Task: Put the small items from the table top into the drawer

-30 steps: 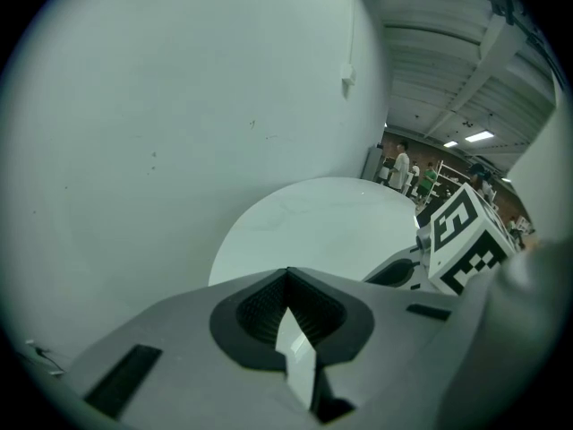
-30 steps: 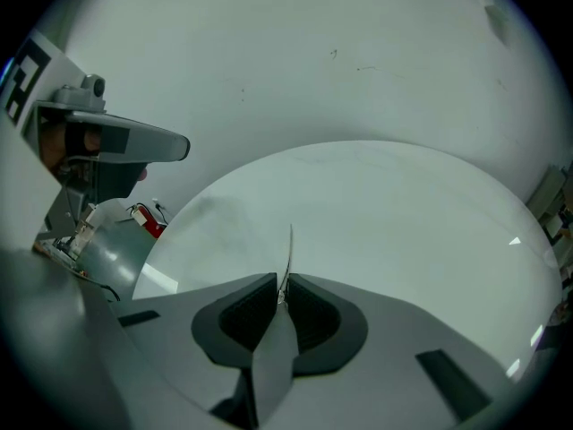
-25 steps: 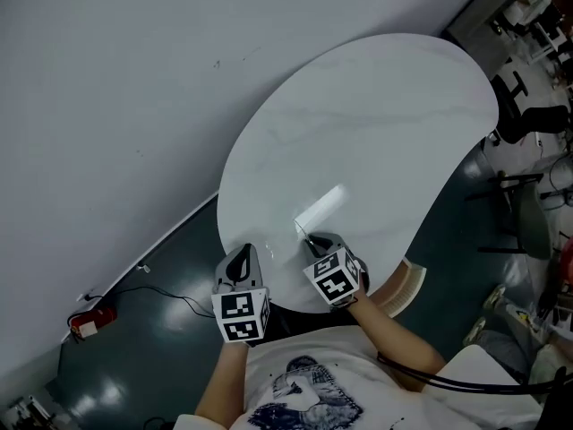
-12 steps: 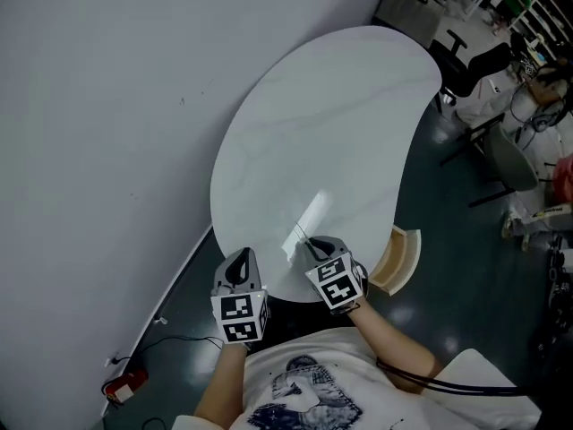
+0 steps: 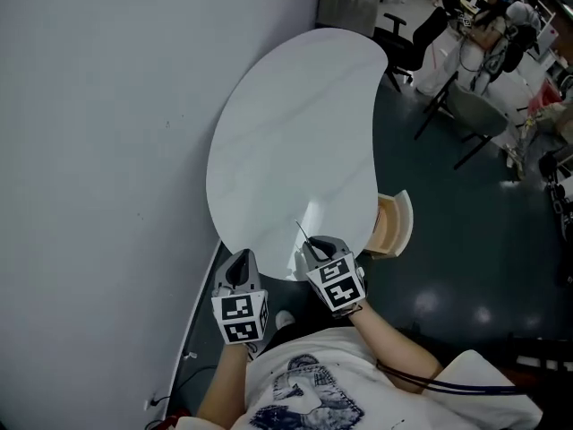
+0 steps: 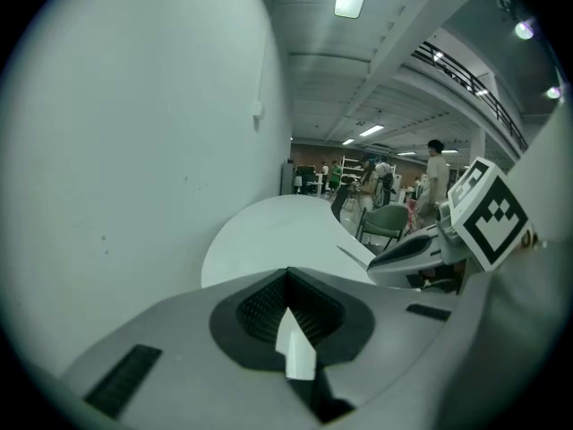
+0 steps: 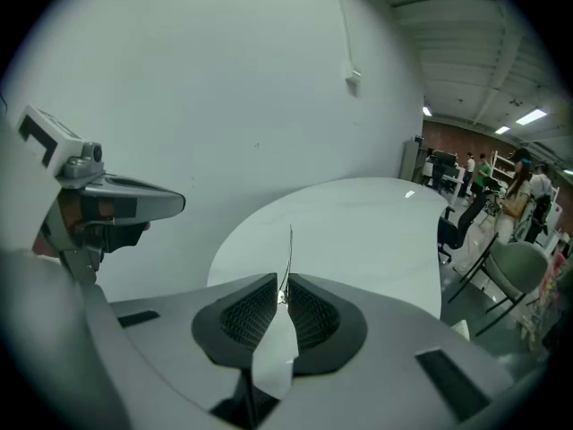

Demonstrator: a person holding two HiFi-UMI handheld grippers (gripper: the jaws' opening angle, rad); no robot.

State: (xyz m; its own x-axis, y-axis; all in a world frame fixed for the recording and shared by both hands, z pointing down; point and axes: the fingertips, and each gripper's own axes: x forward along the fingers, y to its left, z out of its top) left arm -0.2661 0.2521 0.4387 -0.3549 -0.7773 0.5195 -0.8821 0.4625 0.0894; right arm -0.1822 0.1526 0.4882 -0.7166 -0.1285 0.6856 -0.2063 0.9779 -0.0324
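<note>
A white kidney-shaped table (image 5: 295,124) stands against a grey wall. At its near right edge an open wooden drawer (image 5: 395,225) sticks out over the floor. My right gripper (image 5: 312,243) hovers over the table's near edge, left of the drawer. It is shut on a thin dark needle-like item (image 5: 301,230) that pokes forward from the pads. In the right gripper view the needle (image 7: 289,253) rises from the closed jaws of the right gripper (image 7: 283,296). My left gripper (image 5: 238,256) hangs just off the table's near left edge. The left gripper (image 6: 287,271) is shut with nothing in it.
The grey wall (image 5: 89,150) runs along the table's left side. Dark glossy floor surrounds the table. Office chairs (image 5: 407,38) and people stand beyond the table's far end at the upper right. No loose item shows on the table top.
The head view has swung, so the table now lies more upright in the frame and the drawer shows more fully. Both grippers keep their places; the right still holds the needle.
</note>
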